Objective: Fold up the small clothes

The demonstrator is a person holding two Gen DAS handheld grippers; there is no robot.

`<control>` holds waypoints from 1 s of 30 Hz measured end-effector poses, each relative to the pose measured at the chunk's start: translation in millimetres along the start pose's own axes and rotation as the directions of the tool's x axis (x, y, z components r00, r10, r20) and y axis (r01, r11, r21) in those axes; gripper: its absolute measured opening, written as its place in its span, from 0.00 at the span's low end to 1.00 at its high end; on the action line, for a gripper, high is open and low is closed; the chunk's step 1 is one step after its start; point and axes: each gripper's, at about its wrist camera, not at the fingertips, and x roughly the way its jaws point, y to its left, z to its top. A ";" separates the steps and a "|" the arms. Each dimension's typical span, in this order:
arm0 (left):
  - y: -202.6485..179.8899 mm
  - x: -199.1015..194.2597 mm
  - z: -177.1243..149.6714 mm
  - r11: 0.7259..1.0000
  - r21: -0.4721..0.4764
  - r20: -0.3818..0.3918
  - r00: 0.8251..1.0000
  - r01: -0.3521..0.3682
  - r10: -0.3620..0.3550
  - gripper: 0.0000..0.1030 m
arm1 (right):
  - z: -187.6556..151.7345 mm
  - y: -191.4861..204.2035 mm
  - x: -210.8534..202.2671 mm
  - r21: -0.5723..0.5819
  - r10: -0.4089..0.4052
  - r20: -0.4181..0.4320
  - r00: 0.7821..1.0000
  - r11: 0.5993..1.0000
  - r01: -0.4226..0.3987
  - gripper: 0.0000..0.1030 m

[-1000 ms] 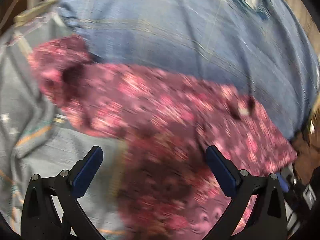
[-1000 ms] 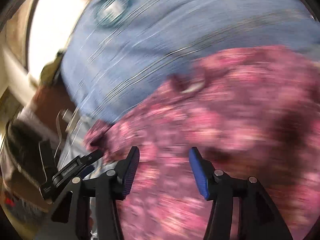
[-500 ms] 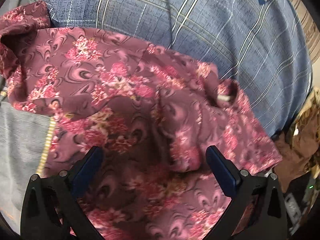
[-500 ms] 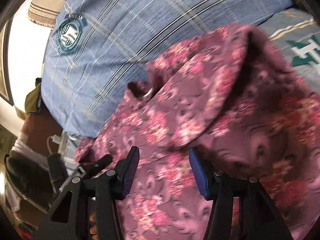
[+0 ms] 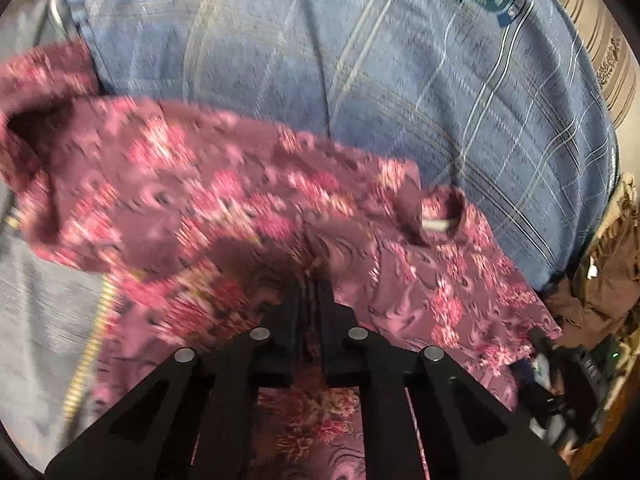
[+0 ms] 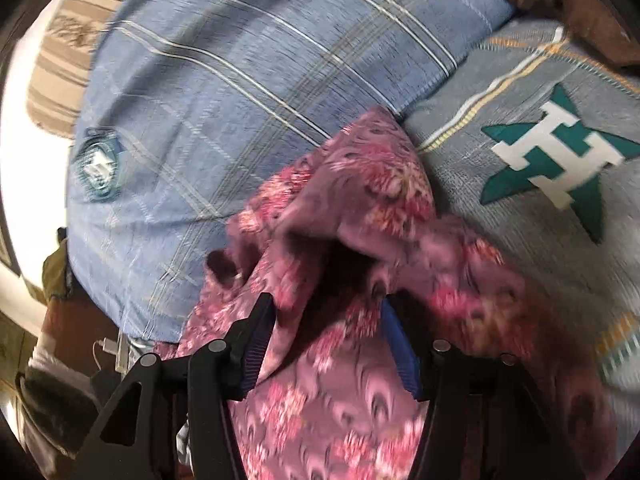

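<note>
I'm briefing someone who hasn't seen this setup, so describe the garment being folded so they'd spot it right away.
Find the big blue plaid pillow; the floral garment lies crumpled in front of it, on the grey bedspread. The left gripper is shut on it. It is the only maroon cloth with pink flowers; its neighbours are blue or grey.

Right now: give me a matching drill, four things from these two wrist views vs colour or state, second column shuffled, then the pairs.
Column 1
1. left gripper
2. right gripper
3. floral garment
4. plaid pillow

Column 2
A. blue, pale checked lines
B. jaws apart, cloth lying between them
C. maroon with pink flowers
D. jaws closed on a fold of cloth

Pairs: 1-D, 2-B, 3-C, 4-A
</note>
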 end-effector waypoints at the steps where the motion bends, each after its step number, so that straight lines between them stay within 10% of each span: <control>1: 0.2 -7.7 1.8 0.998 0.016 0.038 0.998 -0.059 0.058 0.02 | 2.6 2.4 -3.4 -0.001 0.042 0.019 0.999 0.999 -0.042 0.32; 2: 0.3 -13.6 3.3 0.990 0.035 0.076 0.988 -0.140 0.137 0.02 | 4.2 7.4 -9.1 -0.019 0.074 0.044 0.996 0.997 -0.073 0.08; 4: 5.6 -12.2 5.2 0.979 0.040 0.082 0.977 -0.201 0.197 0.02 | 4.2 14.0 -11.6 -0.063 0.058 0.047 0.997 0.997 -0.055 0.09; 8: 27.8 0.9 6.7 0.997 -0.058 -0.043 0.998 -0.058 0.056 0.03 | 0.8 -2.7 -1.9 -0.027 0.034 -0.017 0.999 0.999 -0.035 0.13; 10: 27.8 1.2 6.1 0.997 -0.071 -0.062 0.998 -0.021 0.017 0.09 | -0.4 -7.9 -6.1 0.031 0.099 0.005 0.995 0.995 -0.099 0.29; 12: 25.7 -1.2 4.9 0.997 -0.072 -0.077 0.997 0.002 -0.008 0.30 | 2.8 -8.6 -10.6 0.062 0.095 0.049 0.994 0.993 -0.098 0.74; 14: 20.9 -4.8 2.1 0.998 -0.063 -0.060 0.998 -0.002 -0.002 0.45 | 10.2 -12.6 -13.4 0.084 0.036 0.096 0.995 0.995 -0.044 0.73; 16: 13.1 -7.0 1.9 0.999 -0.030 -0.036 0.999 -0.021 0.020 0.45 | 18.1 -23.5 -16.5 0.150 0.019 0.130 0.991 0.988 -0.039 0.63; 18: 7.8 -6.4 2.6 0.999 -0.001 -0.024 0.998 -0.054 0.054 0.45 | 23.3 -27.3 -19.9 0.123 -0.013 0.148 0.989 0.992 -0.006 0.10; 22: 9.4 -4.6 4.3 0.998 -0.005 -0.036 0.997 -0.068 0.067 0.45 | 23.8 -33.3 -9.5 -0.005 -0.187 0.107 0.977 0.982 0.188 0.05; 28: 31.3 -19.6 7.0 0.996 -0.045 -0.029 0.997 -0.077 0.075 0.52 | -6.3 8.1 -43.3 -0.102 -0.128 0.108 0.986 0.985 0.139 0.26; 30: 38.1 -23.4 7.1 0.995 -0.070 -0.031 0.997 -0.066 0.064 0.55 | -23.0 23.8 -44.3 -0.154 -0.068 0.072 0.995 0.985 0.079 0.53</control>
